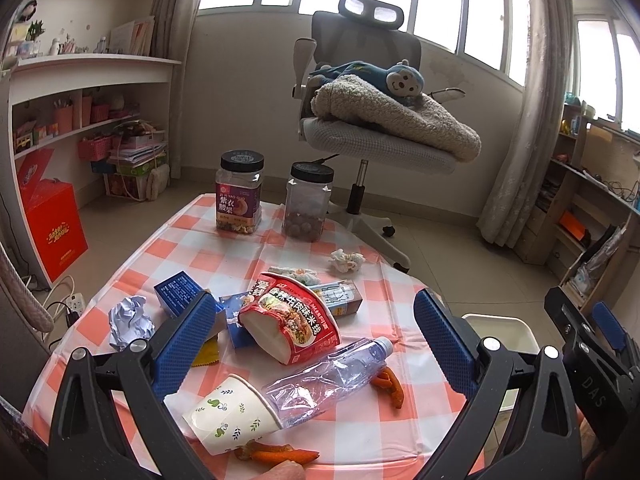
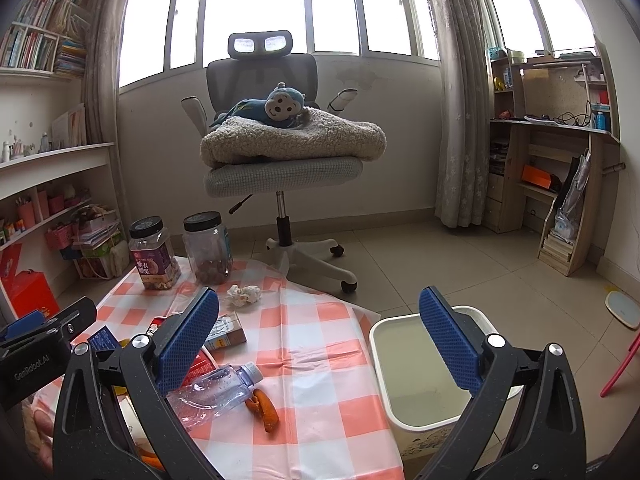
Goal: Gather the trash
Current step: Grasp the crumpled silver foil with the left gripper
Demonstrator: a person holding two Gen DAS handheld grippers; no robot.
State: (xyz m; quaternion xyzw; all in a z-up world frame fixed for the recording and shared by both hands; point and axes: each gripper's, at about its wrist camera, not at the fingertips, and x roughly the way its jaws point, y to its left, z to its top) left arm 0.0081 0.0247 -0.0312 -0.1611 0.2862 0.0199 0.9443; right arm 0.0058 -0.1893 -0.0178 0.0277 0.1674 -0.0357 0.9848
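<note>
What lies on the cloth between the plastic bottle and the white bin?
In the right wrist view, only orange peel beside the plastic bottle; then bare checked cloth up to the white bin.

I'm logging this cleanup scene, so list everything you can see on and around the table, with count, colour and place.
crushed clear plastic bottle: one, clear, near table edge
white paper cup with green leaf print: one, lying beside the bottle
red instant noodle bowl: one, tipped, table centre
blue cardboard boxes: two, left of the bowl
small drink carton: one, white and brown, behind the bowl
crumpled paper balls: two, white, far side and left edge
orange peel pieces: several, near edge
black-lidded clear plastic jars: two, far end
white trash bin: one, floor right of the table
grey office chair: one, behind the table
left hand-held gripper: open
right hand-held gripper: open
</note>
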